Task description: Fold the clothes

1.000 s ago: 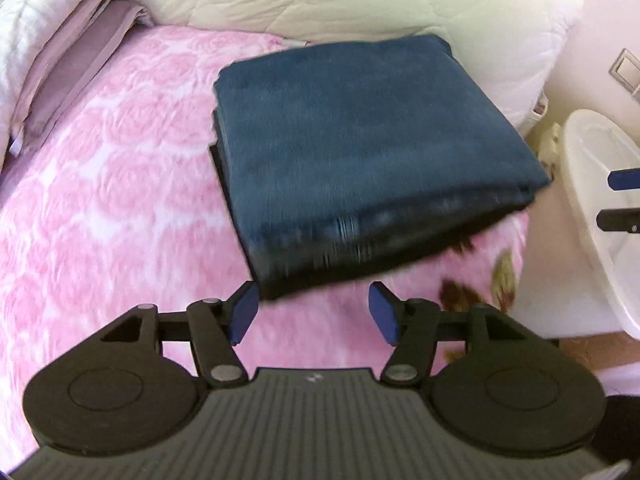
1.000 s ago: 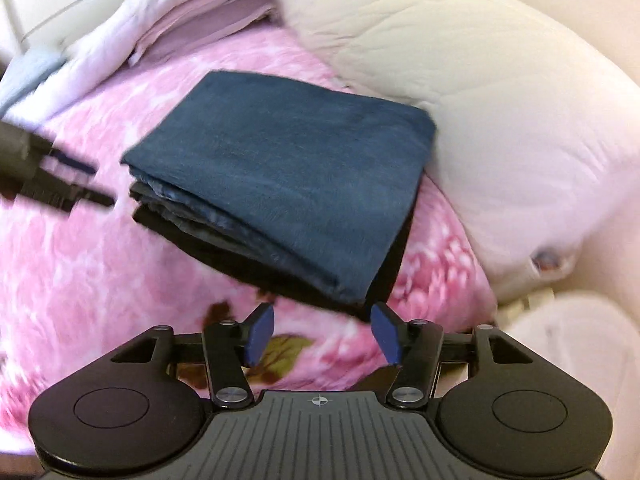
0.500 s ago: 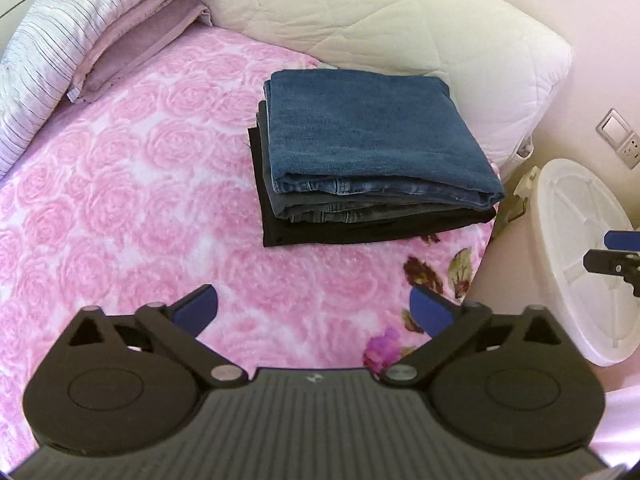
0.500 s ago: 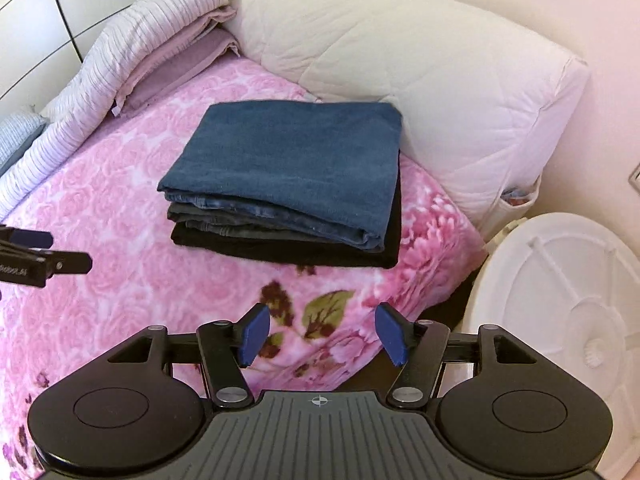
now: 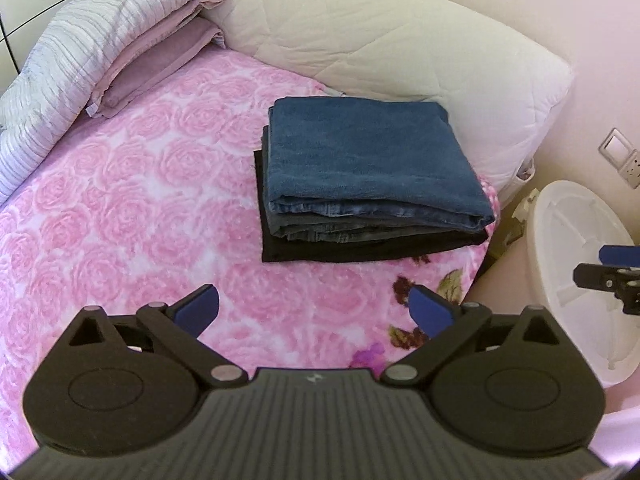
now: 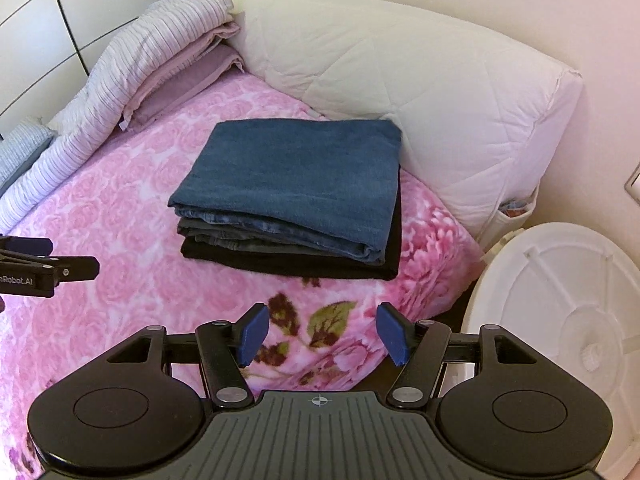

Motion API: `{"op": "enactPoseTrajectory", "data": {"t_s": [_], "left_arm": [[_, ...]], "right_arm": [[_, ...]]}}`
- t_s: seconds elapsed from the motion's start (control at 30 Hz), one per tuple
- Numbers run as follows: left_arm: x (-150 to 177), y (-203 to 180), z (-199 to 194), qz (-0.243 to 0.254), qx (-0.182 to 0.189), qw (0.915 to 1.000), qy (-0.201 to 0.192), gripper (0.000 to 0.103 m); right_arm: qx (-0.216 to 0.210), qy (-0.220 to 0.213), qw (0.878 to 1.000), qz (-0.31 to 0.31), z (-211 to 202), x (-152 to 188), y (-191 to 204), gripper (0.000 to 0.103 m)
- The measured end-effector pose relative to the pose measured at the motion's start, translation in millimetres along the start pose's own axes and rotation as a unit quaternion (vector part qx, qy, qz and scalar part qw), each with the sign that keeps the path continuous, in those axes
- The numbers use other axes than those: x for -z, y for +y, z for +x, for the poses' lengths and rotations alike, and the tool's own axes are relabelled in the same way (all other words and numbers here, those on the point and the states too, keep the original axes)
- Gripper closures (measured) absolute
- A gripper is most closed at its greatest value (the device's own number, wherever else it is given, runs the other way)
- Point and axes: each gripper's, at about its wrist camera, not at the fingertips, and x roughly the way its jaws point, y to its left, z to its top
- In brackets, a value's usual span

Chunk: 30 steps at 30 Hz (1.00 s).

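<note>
A neat stack of folded clothes (image 5: 368,176) lies on the pink rose bedspread (image 5: 132,208): blue jeans on top, grey jeans under them, a black garment at the bottom. It also shows in the right wrist view (image 6: 296,196). My left gripper (image 5: 314,310) is wide open and empty, held back above the bedspread in front of the stack. My right gripper (image 6: 322,334) is open and empty over the bed's front corner. Neither touches the stack.
A big white quilted pillow (image 5: 400,36) lies behind the stack. Folded striped and mauve bedding (image 5: 100,48) lies at the far left. A round white plastic stool (image 6: 560,316) stands beside the bed on the right. Wall sockets (image 5: 624,160) are beyond it.
Both grippers pulled back from the stack, which now rests on the bed. The left jaws opened wide; the right jaws stayed open.
</note>
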Motion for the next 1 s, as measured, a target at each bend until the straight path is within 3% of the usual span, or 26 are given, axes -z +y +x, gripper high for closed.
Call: {"op": "enactPoseTrajectory", "data": {"t_s": [0.5, 0.67, 0.87, 1.0], "left_arm": [[2, -7, -22, -0.018, -0.026, 0.9979, -0.057, 0.008], [5, -5, -26, -0.031, -0.017, 0.9978, -0.056, 0.008], [14, -12, -24, 0.001, -0.031, 0.9988, -0.039, 0.008], [22, -12, -24, -0.006, -0.02, 0.9994, -0.029, 0.008]], "right_arm": [[0.003, -0.01, 1.0, 0.013, -12, 5, 5, 0.039], [0.003, -0.013, 1.0, 0.015, -15, 9, 8, 0.039], [0.003, -0.014, 1.0, 0.015, -17, 13, 10, 0.039], [0.001, -0.017, 1.0, 0.013, -20, 17, 15, 0.039]]}}
